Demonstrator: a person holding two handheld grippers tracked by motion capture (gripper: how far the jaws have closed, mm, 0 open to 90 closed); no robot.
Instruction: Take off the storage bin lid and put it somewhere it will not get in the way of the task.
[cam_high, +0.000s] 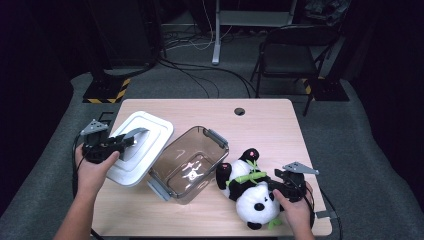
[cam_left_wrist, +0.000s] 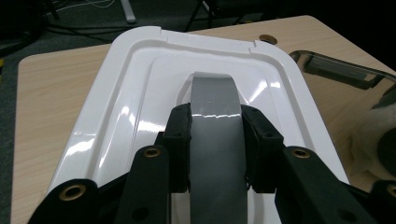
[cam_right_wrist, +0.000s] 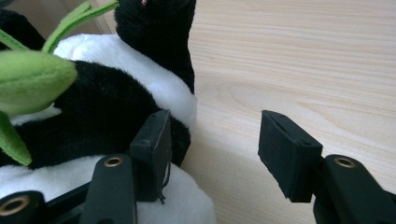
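A white lid (cam_high: 150, 131) lies at the table's left, leaning on the rim of a clear smoky container (cam_high: 190, 165) with grey latches. My left gripper (cam_high: 123, 142) is shut on the lid's grey handle (cam_left_wrist: 215, 107); in the left gripper view both pads (cam_left_wrist: 180, 140) press its sides over the lid (cam_left_wrist: 130, 93). A black-and-white panda plush (cam_high: 250, 192) holding green bamboo (cam_high: 247, 177) lies at the front right. My right gripper (cam_high: 276, 186) is open beside it. In the right gripper view its left pad (cam_right_wrist: 152, 149) touches the panda (cam_right_wrist: 93, 107) and the other hangs over bare wood.
The container's corner (cam_left_wrist: 336, 70) lies just right of the lid. A cable hole (cam_high: 239, 111) sits near the table's far edge. Beyond the table stand a folding chair (cam_high: 295, 50) and floor cables. Bare wood (cam_right_wrist: 303, 56) stretches past the panda.
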